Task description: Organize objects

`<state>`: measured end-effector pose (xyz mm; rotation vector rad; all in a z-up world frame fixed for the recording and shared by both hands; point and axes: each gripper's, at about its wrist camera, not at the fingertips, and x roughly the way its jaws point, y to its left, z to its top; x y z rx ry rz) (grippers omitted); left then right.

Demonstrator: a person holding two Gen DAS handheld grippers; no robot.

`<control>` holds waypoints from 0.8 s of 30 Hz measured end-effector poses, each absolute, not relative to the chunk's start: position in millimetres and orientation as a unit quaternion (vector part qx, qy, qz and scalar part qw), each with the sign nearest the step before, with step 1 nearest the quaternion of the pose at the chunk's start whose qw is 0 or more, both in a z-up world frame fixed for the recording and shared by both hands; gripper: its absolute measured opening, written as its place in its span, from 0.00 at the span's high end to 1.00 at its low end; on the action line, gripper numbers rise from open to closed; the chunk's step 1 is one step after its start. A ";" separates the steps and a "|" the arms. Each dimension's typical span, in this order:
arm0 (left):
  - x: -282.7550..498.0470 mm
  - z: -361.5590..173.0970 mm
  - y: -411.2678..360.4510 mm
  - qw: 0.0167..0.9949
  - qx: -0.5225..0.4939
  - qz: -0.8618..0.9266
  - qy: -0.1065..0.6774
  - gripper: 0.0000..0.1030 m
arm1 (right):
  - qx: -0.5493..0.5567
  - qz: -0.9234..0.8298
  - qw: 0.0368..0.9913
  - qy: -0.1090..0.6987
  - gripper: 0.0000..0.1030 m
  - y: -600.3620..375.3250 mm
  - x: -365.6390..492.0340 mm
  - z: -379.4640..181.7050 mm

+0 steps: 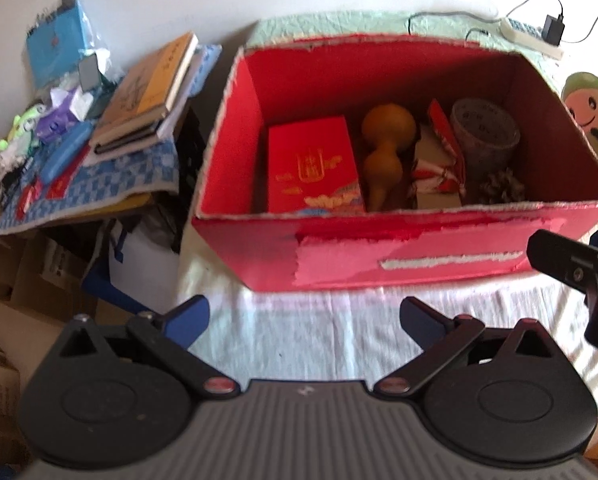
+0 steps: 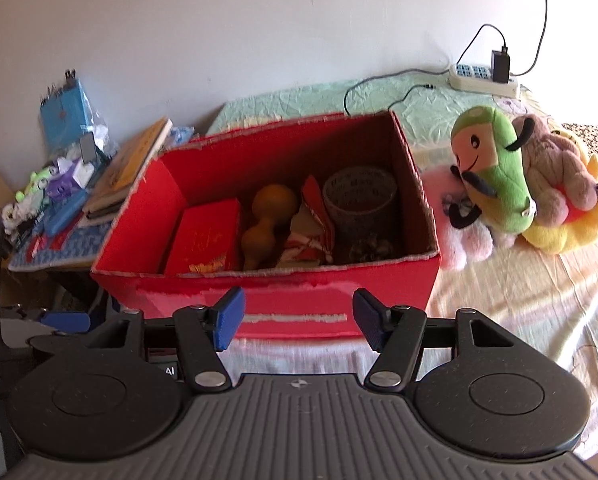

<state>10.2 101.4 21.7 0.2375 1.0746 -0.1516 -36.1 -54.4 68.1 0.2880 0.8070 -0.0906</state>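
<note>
Nearest the camera, the left claw is seen held wide open above the white sheet of the bed, with nothing between its blue fingers. The right claw is likewise spread open and empty, just in front of the near wall of the red cardboard box.

The box is set on the bed, its top open. Inside it, 5 things are lined up from left to right: a red gift box, a brown gourd, a red and white packet, a grey patterned cup at the far right, and a dark pine cone lying in front of the cup.

To the right of the box, outside it, a green plush toy is seen leaning on a pile of pink and yellow plush toys. To the left, a side bench covered with a blue checked cloth carries stacked books and small clutter. Farthest off, a white power strip is lying against the wall.
</note>
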 end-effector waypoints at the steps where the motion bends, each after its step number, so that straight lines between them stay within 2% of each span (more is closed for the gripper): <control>1: 10.6 19.8 101.4 0.846 0.112 -0.074 0.515 0.02 | 0.141 -0.044 0.907 0.396 0.39 -54.6 -35.8 66.6; 9: 13.4 7.5 98.2 0.828 0.113 -0.084 0.543 0.02 | 0.144 -0.049 0.894 0.420 0.39 -54.1 -34.3 59.5; 20: 14.8 1.5 94.8 0.817 0.115 -0.084 0.558 0.02 | 0.138 -0.060 0.890 0.431 0.29 -55.3 -31.8 55.3; 24: 16.8 -1.9 95.8 0.814 0.116 -0.081 0.564 0.02 | 0.135 -0.065 0.884 0.442 0.28 -55.0 -29.7 51.5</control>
